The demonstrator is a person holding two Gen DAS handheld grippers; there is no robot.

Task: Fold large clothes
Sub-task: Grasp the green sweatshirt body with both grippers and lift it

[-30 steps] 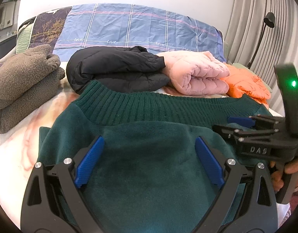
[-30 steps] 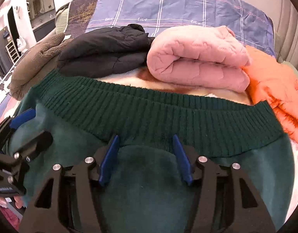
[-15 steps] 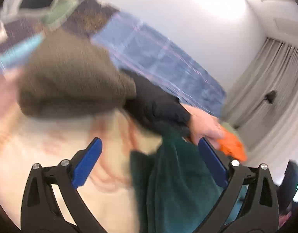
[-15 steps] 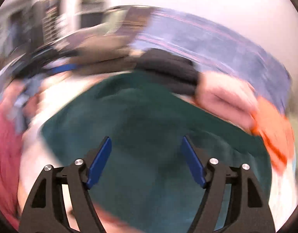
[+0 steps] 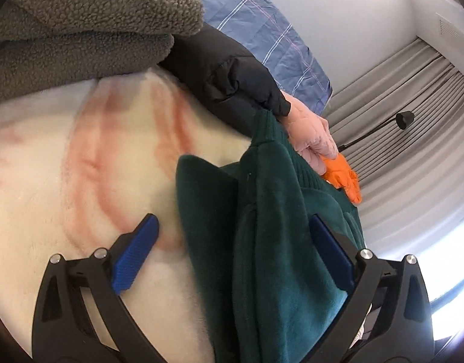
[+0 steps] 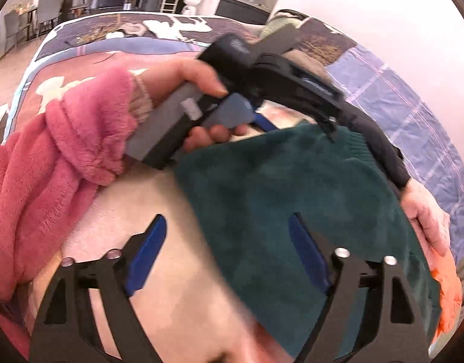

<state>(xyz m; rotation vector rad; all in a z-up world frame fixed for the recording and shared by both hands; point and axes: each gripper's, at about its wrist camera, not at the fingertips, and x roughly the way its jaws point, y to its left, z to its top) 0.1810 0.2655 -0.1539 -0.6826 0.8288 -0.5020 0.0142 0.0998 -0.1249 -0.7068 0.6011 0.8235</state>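
A folded dark green sweater lies on the cream and pink blanket. My left gripper is open and straddles the sweater's left folded edge, empty. The sweater also shows in the right wrist view. My right gripper is open and empty above the sweater's left edge. The left gripper's body, held by a hand in a pink fleece sleeve, shows there beyond the sweater's far left corner.
Folded clothes line the far side: a brown fleece, a black jacket, a pink quilted jacket and an orange one. A blue plaid pillow lies behind. A lamp and grey curtains stand at right.
Both grippers have swung left from above the sweater's middle to its left edge and tilted. The right gripper's jaws stand wider than a second ago. The sweater has not moved.
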